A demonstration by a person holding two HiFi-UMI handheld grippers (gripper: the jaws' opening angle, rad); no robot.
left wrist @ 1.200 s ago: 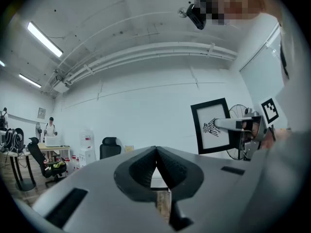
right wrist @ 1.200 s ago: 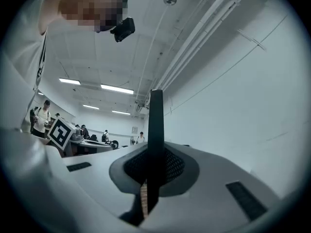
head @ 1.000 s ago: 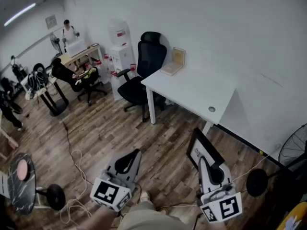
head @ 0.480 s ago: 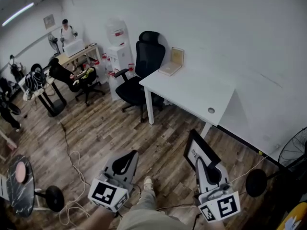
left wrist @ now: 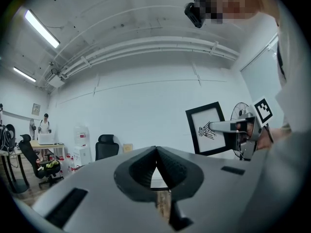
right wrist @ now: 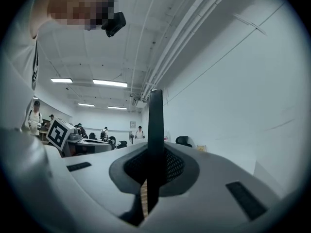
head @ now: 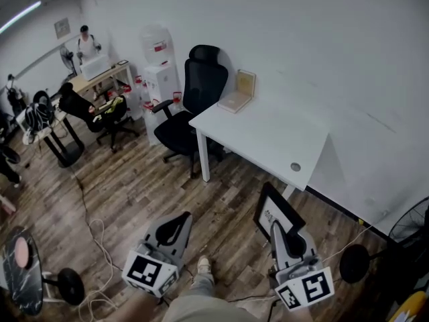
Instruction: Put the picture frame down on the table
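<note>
My right gripper [head: 273, 223] has its jaws clenched on the picture frame [head: 275, 208]. In the right gripper view the frame's black edge [right wrist: 155, 130] stands straight up between the two jaws, gripped at its lower part. In the left gripper view I see the frame [left wrist: 208, 128] from the front: a black border, a white sheet and a small dark drawing, with the right gripper [left wrist: 215, 127] reaching in from the side and pinching it across the drawing.

The frame is not on the table [head: 268, 136]. In the head view it hangs upright over the wooden floor [head: 134, 193], near the table's closest corner, and it touches neither. The white tabletop has a small round hole [head: 295, 167] near its front edge. At the far end a tan book [head: 246, 83] leans against the wall, with another flat thing just beside it.

My left gripper [head: 183, 216] holds nothing. Its jaws are pressed together tip to tip in the left gripper view [left wrist: 156, 149], with only the room showing beyond them. It sits well apart from the frame, off to the left over the floor, level with the right one.

A black office chair [head: 201, 89] stands at the table's far left end, and a water dispenser [head: 159, 62] stands beside it against the wall. A shoe [head: 203, 265] shows on the floor between the two grippers, and a fan [head: 410, 225] sits at the right edge.
</note>
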